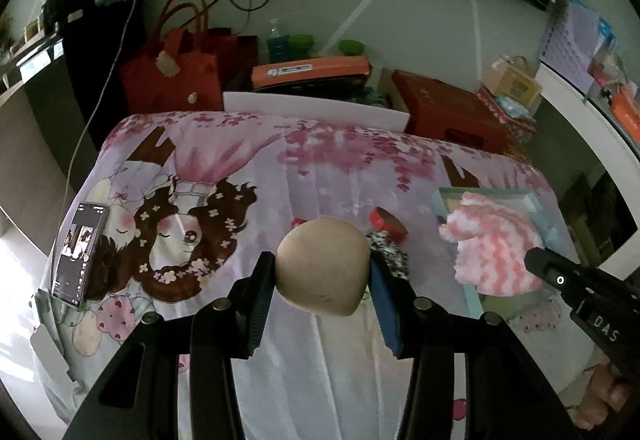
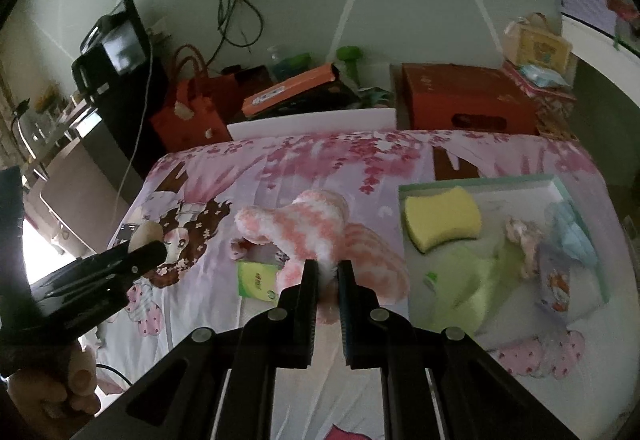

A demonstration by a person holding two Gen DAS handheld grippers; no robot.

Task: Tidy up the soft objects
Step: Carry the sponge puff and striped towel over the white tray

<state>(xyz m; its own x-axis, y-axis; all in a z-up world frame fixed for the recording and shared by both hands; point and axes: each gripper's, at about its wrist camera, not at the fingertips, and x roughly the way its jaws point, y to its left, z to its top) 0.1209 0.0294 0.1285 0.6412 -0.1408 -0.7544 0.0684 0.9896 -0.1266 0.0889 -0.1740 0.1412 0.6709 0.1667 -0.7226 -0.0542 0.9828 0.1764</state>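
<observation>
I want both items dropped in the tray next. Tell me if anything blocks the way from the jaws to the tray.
Nothing visible blocks it. The right gripper holds the pink-and-white fluffy cloth, the left gripper the beige ball, both above the bedsheet. The tray is open-topped, though its floor is crowded.

surface: bed (image 2: pixel 360 392) covered with a lilac sheet, pink blossom print and a cartoon girl on it
tray: shallow mint-edged box (image 2: pixel 560 186) lying flat on the right side of the sheet
phone: smartphone (image 1: pixel 78 254) propped at the left edge, screen lit
green packet: small green pack (image 2: pixel 258 280) on the sheet near the middle
red thing: small red item (image 1: pixel 386 222) near the middle, partly hidden, can't tell what it is
patterned bit: black-and-white speckled thing (image 1: pixel 394 254) just beside it, mostly hidden
</observation>
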